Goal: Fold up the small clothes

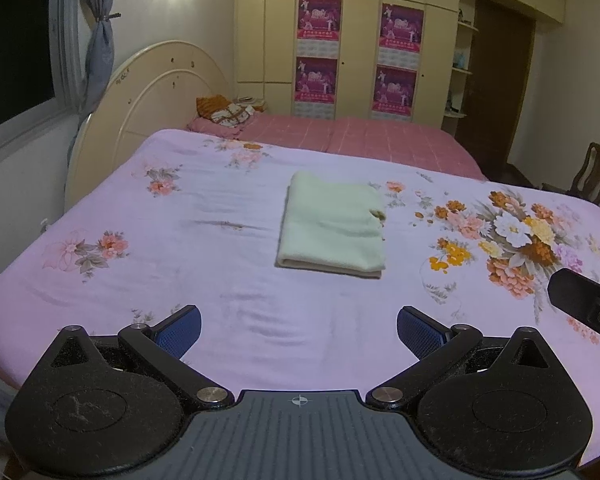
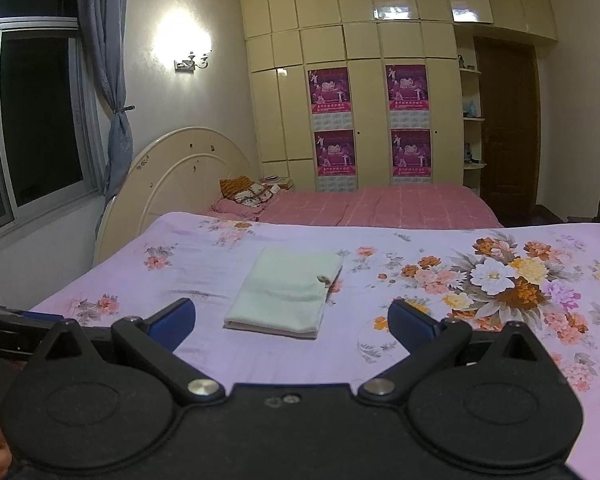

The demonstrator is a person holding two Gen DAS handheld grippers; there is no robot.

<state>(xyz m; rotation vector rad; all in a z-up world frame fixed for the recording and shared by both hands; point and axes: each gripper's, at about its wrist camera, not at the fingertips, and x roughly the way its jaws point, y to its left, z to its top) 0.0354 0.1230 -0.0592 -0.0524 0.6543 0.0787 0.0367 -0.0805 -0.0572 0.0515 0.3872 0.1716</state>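
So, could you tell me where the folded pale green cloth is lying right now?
The folded pale green cloth lies flat mid-bed on the lilac floral sheet, ahead of both open grippers and touching neither, left of the large flower print.

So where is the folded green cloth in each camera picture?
Left wrist view: the folded green cloth lies mid-picture on the purple flowered sheet.
Right wrist view: the cloth sits just left of centre, ahead of the open right gripper.
Shared landmark: the big flower bouquet print, right of the cloth.

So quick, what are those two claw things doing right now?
Left gripper: open, holding nothing.
Right gripper: open, holding nothing.
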